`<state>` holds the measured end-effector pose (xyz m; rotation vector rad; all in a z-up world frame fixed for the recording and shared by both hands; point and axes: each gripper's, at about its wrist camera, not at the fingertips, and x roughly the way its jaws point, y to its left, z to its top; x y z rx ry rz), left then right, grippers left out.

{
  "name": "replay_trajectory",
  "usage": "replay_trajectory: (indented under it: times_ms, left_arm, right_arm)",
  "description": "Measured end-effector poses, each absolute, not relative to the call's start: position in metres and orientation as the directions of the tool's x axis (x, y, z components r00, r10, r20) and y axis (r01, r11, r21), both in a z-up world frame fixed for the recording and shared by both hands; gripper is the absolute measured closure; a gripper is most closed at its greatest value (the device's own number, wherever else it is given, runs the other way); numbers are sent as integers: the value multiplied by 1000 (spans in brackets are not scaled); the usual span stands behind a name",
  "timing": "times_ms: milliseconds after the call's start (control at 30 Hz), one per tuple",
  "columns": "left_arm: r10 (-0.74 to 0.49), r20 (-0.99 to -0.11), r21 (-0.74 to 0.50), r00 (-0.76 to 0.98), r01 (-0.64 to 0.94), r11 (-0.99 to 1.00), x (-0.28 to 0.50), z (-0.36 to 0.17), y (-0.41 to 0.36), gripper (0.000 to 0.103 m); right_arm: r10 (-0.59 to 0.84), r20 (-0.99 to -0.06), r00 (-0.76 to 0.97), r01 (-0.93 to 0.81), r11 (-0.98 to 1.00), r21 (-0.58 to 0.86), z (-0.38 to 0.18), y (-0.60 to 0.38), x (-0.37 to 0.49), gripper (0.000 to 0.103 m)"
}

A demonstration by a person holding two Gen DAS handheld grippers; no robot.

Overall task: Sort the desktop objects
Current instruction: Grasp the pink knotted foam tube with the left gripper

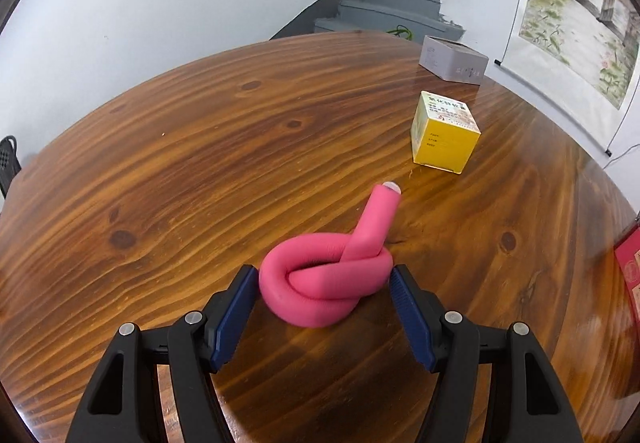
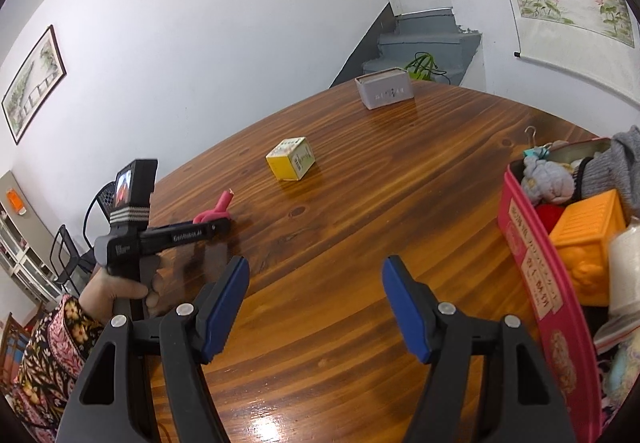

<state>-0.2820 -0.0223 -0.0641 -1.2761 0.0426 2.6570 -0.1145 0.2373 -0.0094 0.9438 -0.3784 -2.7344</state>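
A pink foam tube tied in a knot (image 1: 320, 283) lies on the wooden table (image 1: 200, 163), one end sticking up. My left gripper (image 1: 320, 275) is open and straddles the knot, its blue pads (image 1: 236, 315) close beside it on both sides without visibly squeezing it. The right wrist view shows the same knot (image 2: 218, 209) at the tip of the left gripper, held by a hand in a floral sleeve (image 2: 120, 287). My right gripper (image 2: 316, 267) is open and empty above bare table. A yellow box (image 1: 446, 139) (image 2: 292, 159) stands beyond the knot.
A red tin (image 2: 532, 255) at the right holds an orange block (image 2: 588, 239), rolled grey cloth (image 2: 548, 179) and other items; its edge (image 1: 630, 275) shows in the left wrist view. A grey box (image 1: 454, 59) (image 2: 386, 87) sits at the far table edge. Stairs and walls lie behind.
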Motion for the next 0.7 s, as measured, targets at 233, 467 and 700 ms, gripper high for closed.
replay_trajectory:
  times_ms: [233,467,700]
  left_arm:
    - [184,-766,-111,-616,-155,-982,-272,-63,-22,39]
    - [213,-710,-204,-671,-93,-975,-220,-42,-35,39]
    - [174,-677,-194,-715,-55,-979,-163,-22,-57,39]
  right_arm:
    - [-282,-572,-770,133,-948,288,-13,231,-113,30]
    - [-274,-576,-770,133,-952,275,-19,226,-118,30]
    - [-271,-620,-736,117,-953,278,-23,212,-139,30]
